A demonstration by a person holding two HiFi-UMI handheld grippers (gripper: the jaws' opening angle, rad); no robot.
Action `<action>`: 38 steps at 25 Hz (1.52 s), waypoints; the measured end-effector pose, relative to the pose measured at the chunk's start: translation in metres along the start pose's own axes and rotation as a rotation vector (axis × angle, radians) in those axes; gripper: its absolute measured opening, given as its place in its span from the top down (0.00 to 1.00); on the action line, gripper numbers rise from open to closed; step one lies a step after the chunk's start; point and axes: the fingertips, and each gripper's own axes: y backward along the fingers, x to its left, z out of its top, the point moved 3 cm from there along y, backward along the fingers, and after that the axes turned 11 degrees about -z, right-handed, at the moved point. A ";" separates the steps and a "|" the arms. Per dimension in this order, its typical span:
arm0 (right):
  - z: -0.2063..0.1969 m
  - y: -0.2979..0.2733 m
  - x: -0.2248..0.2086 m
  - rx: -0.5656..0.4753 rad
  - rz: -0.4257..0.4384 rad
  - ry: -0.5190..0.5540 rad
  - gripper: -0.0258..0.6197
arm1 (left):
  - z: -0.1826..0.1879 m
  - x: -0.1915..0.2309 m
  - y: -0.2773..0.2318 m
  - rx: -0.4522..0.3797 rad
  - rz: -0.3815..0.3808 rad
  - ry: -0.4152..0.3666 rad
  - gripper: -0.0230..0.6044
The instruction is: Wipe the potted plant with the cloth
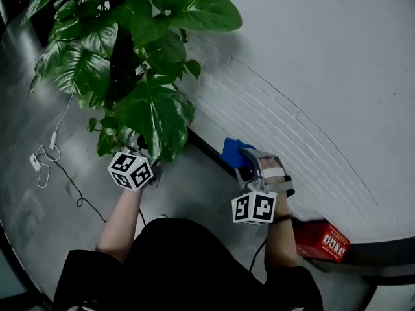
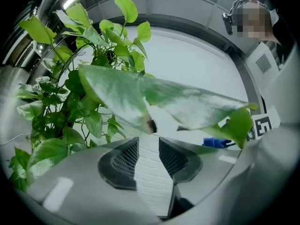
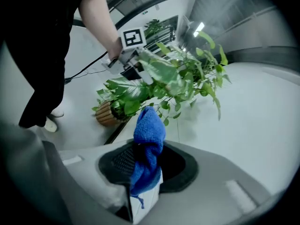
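The potted plant (image 1: 130, 63) with broad green leaves stands at the upper left by a white brick wall; its woven pot (image 3: 108, 114) shows in the right gripper view. My left gripper (image 1: 146, 164) reaches under the lowest leaves. Its jaws (image 2: 147, 146) stand apart with only the wall seen between them, and one large pale leaf (image 2: 187, 104) hangs just past the tips. My right gripper (image 1: 245, 162) is to the right of the plant, apart from it. It (image 3: 147, 158) is shut on a bunched blue cloth (image 3: 149, 135), which sticks up between the jaws.
The white brick wall (image 1: 311, 109) runs along the right, with a dark baseboard (image 1: 207, 151) at its foot. A red box (image 1: 322, 240) sits on the floor behind my right hand. White and black cables (image 1: 48, 161) lie on the grey floor at the left.
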 end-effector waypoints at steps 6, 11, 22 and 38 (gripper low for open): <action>0.057 -0.006 -0.100 -0.115 -0.239 -0.039 0.80 | 0.003 0.011 0.010 0.011 -0.022 0.001 0.77; 0.130 -0.026 -0.163 -0.234 -0.363 0.102 0.80 | 0.016 0.006 0.014 -0.024 -0.057 -0.007 0.77; 0.184 -0.144 -0.113 -0.197 -0.072 0.361 0.80 | 0.031 -0.009 0.035 -0.005 -0.095 -0.036 0.77; 0.128 -0.116 -0.064 -0.167 -0.145 0.324 0.80 | 0.025 -0.008 0.039 -0.013 -0.027 0.003 0.77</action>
